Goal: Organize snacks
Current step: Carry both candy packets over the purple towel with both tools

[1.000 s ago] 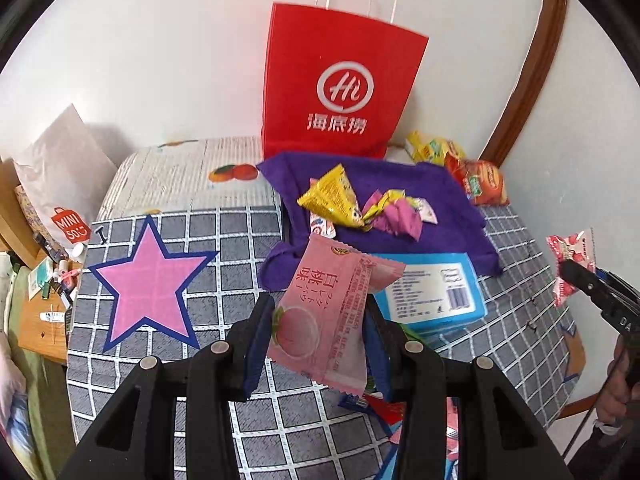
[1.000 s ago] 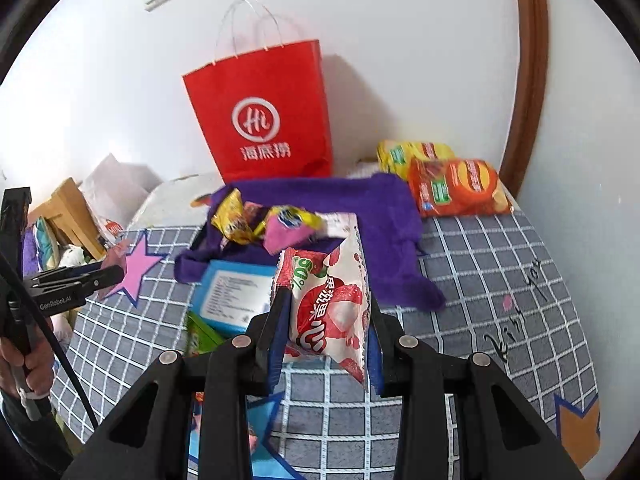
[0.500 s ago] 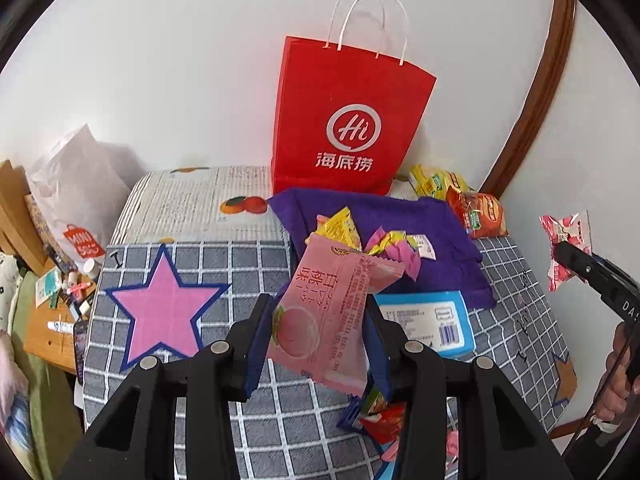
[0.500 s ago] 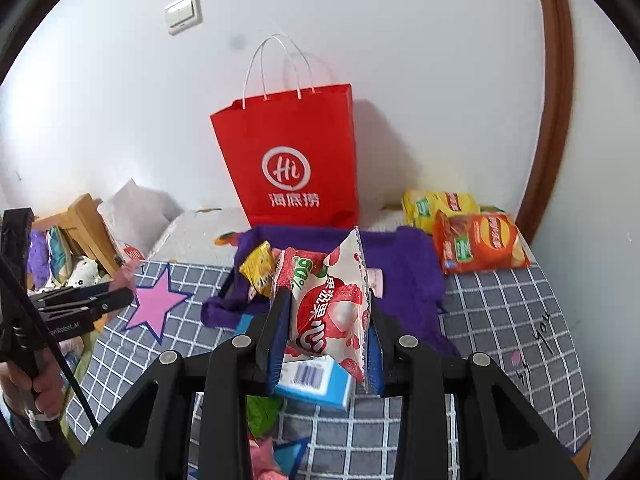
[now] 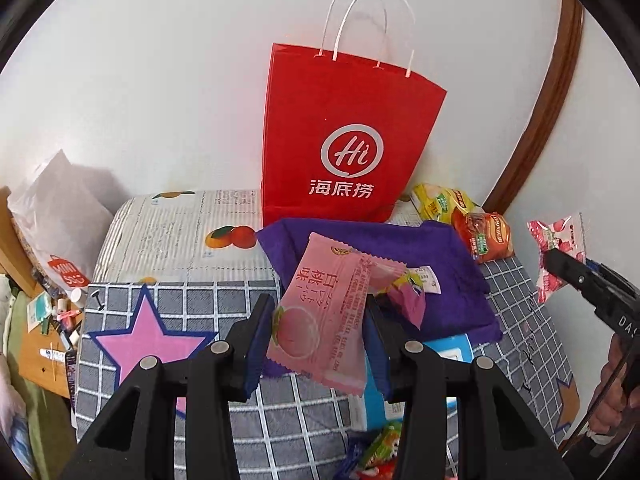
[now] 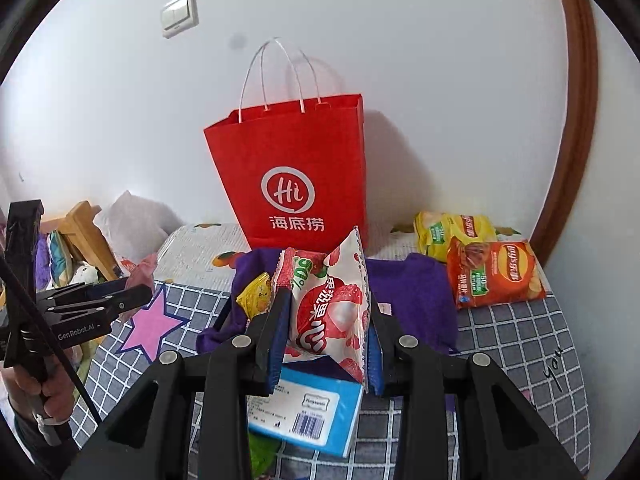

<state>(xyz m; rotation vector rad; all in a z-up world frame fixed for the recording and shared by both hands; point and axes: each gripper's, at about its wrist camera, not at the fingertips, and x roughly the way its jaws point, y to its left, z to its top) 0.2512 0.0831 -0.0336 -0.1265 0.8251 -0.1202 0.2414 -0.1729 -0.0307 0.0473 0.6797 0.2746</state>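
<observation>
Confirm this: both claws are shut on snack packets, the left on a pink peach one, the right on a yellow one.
Wrong on the right packet. The right wrist view shows the right claw shut on a red-and-white lychee packet, not yellow. The left claw does hold the pink peach packet.

both wrist views face red bag (image 5: 344, 148) (image 6: 298, 178), close

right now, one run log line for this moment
left gripper: shut on pink peach packet | right gripper: shut on lychee packet | red bag: upright
</observation>
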